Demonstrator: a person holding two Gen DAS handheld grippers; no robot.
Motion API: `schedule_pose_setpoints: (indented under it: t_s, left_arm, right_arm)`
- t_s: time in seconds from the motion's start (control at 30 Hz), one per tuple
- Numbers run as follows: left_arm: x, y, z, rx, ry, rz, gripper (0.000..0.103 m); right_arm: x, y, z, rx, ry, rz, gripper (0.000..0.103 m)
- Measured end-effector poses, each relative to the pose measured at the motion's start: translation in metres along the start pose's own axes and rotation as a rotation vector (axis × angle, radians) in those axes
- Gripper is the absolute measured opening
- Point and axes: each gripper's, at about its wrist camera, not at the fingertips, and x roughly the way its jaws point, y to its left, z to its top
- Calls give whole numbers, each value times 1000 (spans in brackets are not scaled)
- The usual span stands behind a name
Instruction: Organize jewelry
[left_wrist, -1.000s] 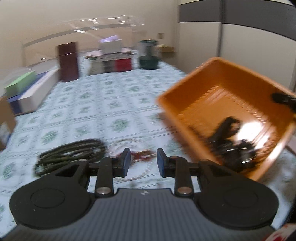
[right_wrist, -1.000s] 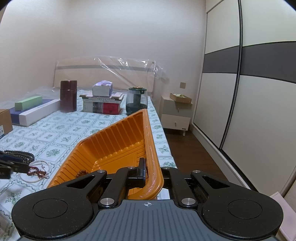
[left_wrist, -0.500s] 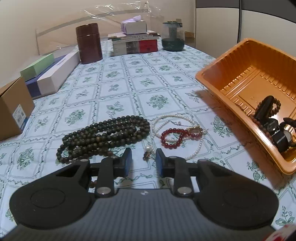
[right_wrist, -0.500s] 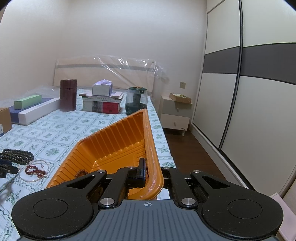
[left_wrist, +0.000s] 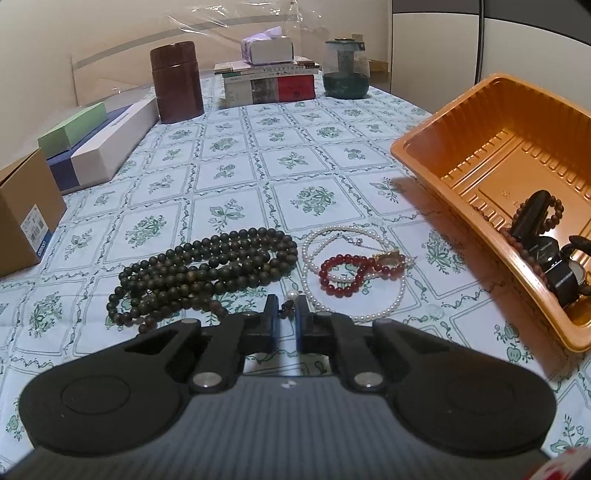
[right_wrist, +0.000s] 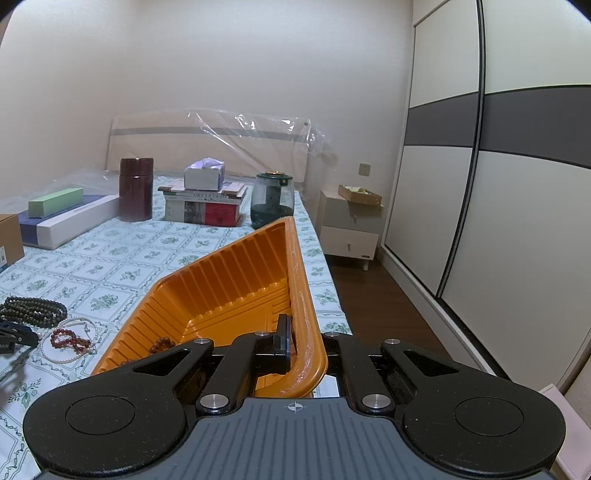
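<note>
An orange tray (left_wrist: 454, 122) stands at the right of the bed, tilted up, with a brown bead bracelet (left_wrist: 517, 236) and black watches (left_wrist: 554, 258) in it. My right gripper (right_wrist: 295, 339) is shut on the tray's rim (right_wrist: 306, 317). On the cloth lie dark green beads (left_wrist: 207, 266), a red bead bracelet (left_wrist: 343, 273) and a pearl necklace (left_wrist: 369, 314). My left gripper (left_wrist: 286, 314) has its jaws nearly shut around a small pearl-tipped piece (left_wrist: 290, 301) at the cloth. The left gripper's tip (right_wrist: 14, 334) shows in the right wrist view.
At the back stand a brown canister (left_wrist: 177, 81), stacked books with a tissue box (left_wrist: 269, 81) and a glass jar (left_wrist: 345, 70). Long boxes (left_wrist: 99, 147) and a cardboard box (left_wrist: 22, 210) line the left. The bed's right edge drops to the floor (right_wrist: 369, 295).
My left gripper has swung from the tray down to the jewelry on the cloth and narrowed its jaws around the small pearl-tipped piece. The right gripper keeps holding the tray.
</note>
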Motion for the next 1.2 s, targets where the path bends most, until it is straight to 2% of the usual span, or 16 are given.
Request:
schedule_pose_setpoints:
  t_s: [0.23,0.47,0.73,0.97,1.2]
  left_arm:
    - [-13,0,3,-7,-20,-4,7]
    - [-34,-11,18,4,-77,-39,7]
    - [-49,-41,38,7,-124,-171,7]
    - [-52,-97,49,45,-134,-335,7]
    - [-50,-134,53,106,-144,-396,7]
  right_arm:
    - [1,-1,0,-1,-1,0,6]
    - [1,-1,0,-2,-1,0,6]
    - [1,-1,0,0,-2,0,6]
    - [0,-1,0,4,-2,1,6]
    - [-1,-2,0,10,-6,2,6]
